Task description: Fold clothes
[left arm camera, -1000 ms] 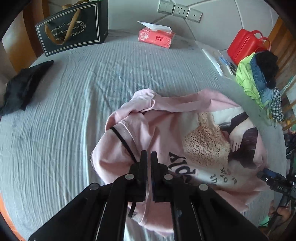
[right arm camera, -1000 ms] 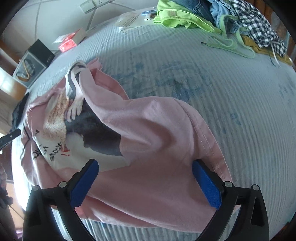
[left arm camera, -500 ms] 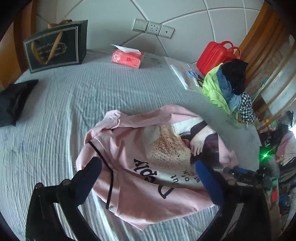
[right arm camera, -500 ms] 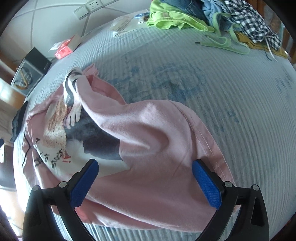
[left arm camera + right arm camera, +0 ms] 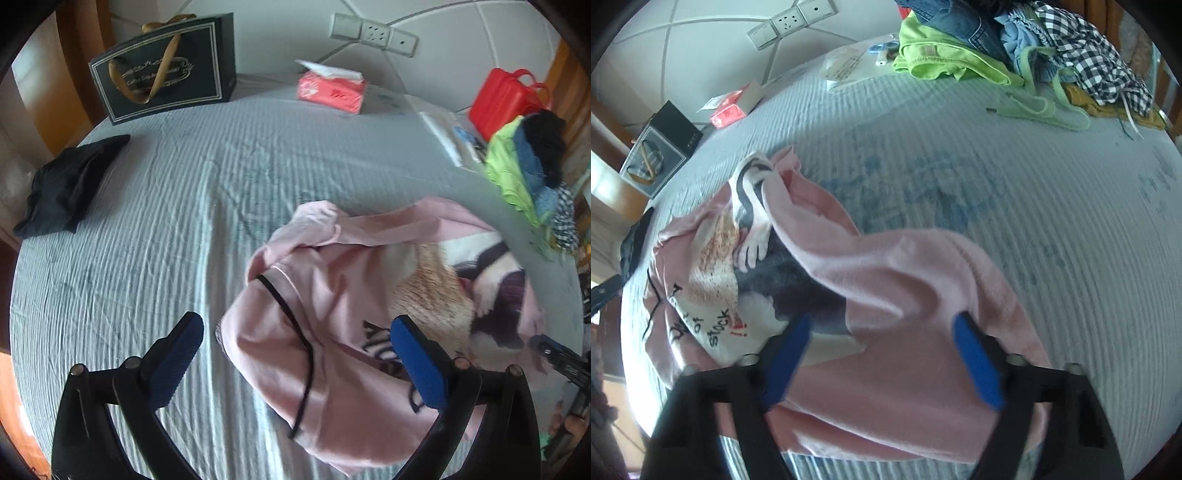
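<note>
Pink cotton t-shirt with a photo print and black lettering (image 5: 332,314) lying crumpled near the front edge of the pale blue-grey ribbed bedsheet (image 5: 155,221), one sleeve flopped over the print, thin black neckline trim snaking down the near side. Same shirt (image 5: 886,332) bunched right under the other camera, a fold draped across the picture.

Left gripper (image 5: 295,354) hanging over the shirt's near end, blue-padded jaws spread wide, nothing between them but air, one pad over bare sheet and the other over the lettering. Right gripper (image 5: 882,354) also with jaws spread, straddling a rumpled pink fold; can't tell if the pads are touching the fabric, bit blurry there.

Further out: folded black garment (image 5: 70,188) well off to the left, dark gift bag with gold ribbon handles (image 5: 166,88) standing at the far edge, red tissue box (image 5: 332,90) beside it, red plastic case (image 5: 506,99) at the far right. Pile of clothes (image 5: 1015,48) heaped at the back corner, lime green, denim and black-and-white check. White wall sockets (image 5: 373,29) up behind.
</note>
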Available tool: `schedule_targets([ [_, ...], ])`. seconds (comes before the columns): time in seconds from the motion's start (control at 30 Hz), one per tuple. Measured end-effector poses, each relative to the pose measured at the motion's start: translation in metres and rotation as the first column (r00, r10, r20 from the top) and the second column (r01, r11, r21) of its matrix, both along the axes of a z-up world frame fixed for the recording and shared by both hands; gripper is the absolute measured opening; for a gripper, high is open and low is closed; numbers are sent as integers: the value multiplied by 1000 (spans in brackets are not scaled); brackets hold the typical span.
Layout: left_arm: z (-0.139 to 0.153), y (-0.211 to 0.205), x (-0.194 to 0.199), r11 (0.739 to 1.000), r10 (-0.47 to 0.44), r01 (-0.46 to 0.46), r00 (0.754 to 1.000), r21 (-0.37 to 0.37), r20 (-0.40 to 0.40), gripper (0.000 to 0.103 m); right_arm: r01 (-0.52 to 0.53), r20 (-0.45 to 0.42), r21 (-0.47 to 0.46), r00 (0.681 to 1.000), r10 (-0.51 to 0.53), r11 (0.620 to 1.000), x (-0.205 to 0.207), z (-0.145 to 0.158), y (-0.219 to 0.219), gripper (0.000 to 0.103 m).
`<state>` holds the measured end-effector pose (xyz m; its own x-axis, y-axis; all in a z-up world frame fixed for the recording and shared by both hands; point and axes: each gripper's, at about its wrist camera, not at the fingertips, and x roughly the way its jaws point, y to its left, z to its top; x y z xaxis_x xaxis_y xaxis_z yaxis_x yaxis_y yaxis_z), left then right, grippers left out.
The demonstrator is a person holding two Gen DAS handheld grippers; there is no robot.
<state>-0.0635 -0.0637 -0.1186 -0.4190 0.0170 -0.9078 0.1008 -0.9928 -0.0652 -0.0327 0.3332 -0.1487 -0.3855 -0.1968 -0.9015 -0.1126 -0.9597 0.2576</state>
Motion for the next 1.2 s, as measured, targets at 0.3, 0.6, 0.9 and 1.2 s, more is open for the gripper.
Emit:
schedule_targets([
  [0.3, -44, -1, -39, 998, 51, -49, 995, -30, 82, 103, -83, -61, -10, 995, 82, 997, -66, 38, -24, 76],
  [0.6, -68, -7, -30, 998, 67, -67, 989, -8, 131, 103, -121, 15, 42, 993, 121, 992, -161, 24, -54, 36],
  [0.9, -57, -22, -25, 998, 32, -40, 985, 46, 167, 103, -187, 107, 64, 978, 179, 980, -204, -19, -81, 46],
  [1.2, 25, -44, -58, 999, 35, -36, 999, -7, -27, 102, -143, -63, 188, 986, 157, 972, -182, 27, -68, 4],
])
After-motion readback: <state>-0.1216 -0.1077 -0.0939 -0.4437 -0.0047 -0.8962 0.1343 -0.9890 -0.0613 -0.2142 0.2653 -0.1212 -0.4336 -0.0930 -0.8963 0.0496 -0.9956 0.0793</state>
